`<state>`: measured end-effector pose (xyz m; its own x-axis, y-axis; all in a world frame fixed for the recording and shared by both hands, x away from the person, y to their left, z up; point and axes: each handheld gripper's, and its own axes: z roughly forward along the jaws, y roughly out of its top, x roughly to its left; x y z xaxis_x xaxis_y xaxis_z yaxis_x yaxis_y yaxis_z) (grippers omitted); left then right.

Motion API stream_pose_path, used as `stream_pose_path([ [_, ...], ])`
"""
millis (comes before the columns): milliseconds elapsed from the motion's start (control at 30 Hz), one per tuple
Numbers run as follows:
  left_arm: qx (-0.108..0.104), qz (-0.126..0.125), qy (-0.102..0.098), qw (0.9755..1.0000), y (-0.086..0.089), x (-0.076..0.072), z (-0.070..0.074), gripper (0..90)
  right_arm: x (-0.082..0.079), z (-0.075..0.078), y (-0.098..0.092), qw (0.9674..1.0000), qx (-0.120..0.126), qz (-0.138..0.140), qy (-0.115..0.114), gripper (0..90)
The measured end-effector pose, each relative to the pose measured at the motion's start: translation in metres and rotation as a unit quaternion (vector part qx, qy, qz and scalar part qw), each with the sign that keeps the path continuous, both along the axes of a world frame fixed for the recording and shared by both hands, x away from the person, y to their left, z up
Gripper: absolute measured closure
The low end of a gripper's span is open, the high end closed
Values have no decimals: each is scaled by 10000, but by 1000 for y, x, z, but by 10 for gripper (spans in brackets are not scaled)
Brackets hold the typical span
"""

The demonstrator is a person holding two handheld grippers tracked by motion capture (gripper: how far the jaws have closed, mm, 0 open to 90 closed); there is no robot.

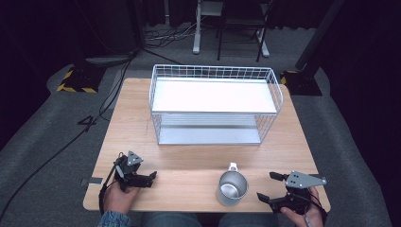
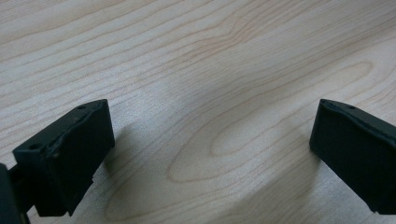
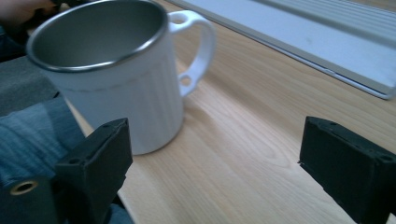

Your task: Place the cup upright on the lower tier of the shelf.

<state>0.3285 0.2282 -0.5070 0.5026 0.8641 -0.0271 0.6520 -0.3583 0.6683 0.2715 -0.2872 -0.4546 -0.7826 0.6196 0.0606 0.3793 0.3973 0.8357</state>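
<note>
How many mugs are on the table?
1. A single mug stands upright near the table's front edge, just left of the right gripper. The wire basket behind it looks empty.

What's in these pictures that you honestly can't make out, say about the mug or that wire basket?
- Mug base: in the right gripper view, the left jaw covers its lower edge.
- Mug's inside bottom: in the high view it is too small to tell whether anything is in it.
- Wire basket lower shelf: in the high view, the white top shelf hides most of it.
- Left gripper: its own view cuts off both jaws at the bottom edge.
</note>
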Motion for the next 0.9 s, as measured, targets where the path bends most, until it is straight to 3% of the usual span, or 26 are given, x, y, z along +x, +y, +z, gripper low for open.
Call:
stream_pose_path([
  [300, -4, 8, -6, 10000, 0, 0, 0, 3, -5, -1, 20, 9989, -6, 471, 23, 98],
  [500, 0, 14, -8, 10000, 0, 0, 0, 3, -6, -3, 31, 9979, 7, 640, 16, 98],
  [900, -4, 20, -6, 10000, 0, 0, 0, 3, -2, -16, 55, 9936, 204, 1073, 292, 105],
])
